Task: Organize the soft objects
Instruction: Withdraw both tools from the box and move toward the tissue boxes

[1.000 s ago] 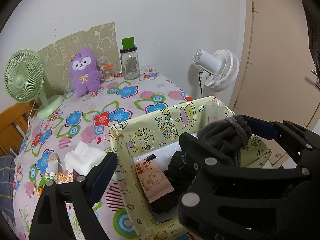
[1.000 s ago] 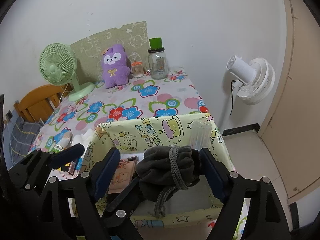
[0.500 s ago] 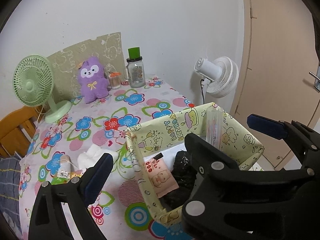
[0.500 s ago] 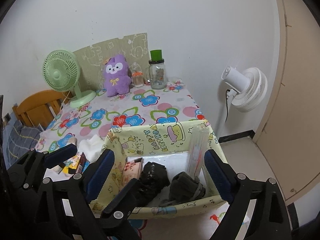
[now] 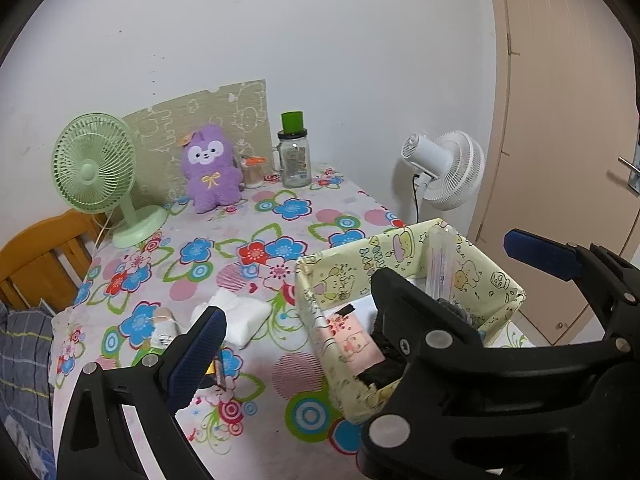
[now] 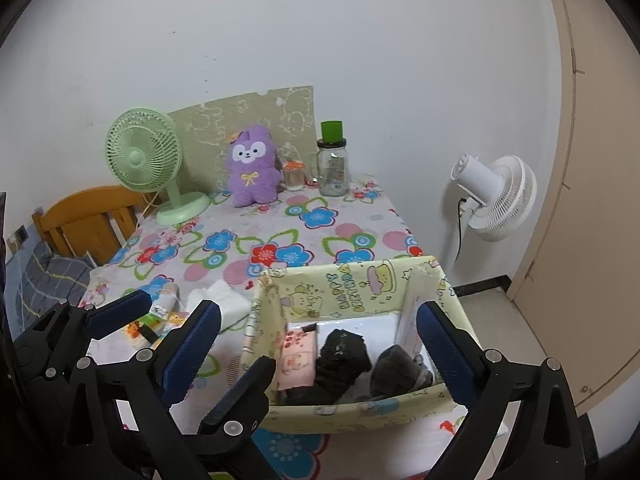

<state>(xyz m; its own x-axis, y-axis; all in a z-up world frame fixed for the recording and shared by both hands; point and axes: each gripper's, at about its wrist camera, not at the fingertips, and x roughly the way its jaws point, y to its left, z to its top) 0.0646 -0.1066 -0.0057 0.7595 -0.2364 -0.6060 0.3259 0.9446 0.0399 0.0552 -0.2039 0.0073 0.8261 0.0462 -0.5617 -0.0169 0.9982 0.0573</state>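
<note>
A yellow cartoon-print box (image 6: 352, 284) (image 5: 340, 280) stands at the table's near right corner. Inside lie a grey knitted bundle (image 6: 400, 372), a black cloth (image 6: 340, 356) and a pink packet (image 6: 296, 356). A white folded cloth (image 5: 240, 316) (image 6: 220, 296) lies left of the box. A purple plush toy (image 5: 210, 168) (image 6: 252, 170) sits at the back. My right gripper (image 6: 320, 344) is open and empty, above the box's near side. My left gripper (image 6: 156, 328) (image 5: 368, 304) is open and empty, beside the box's left wall.
A green fan (image 6: 148, 160), a glass jar with a green lid (image 6: 332, 164) and a small orange-lidded jar (image 6: 294, 174) stand at the back. Small packets (image 6: 160, 320) lie at the left edge. A white fan (image 6: 492, 196) stands right of the table. A wooden chair (image 6: 84, 220) is left.
My right gripper opened and dropped the grey knitted bundle into the box. Both grippers have pulled back and up from the box.
</note>
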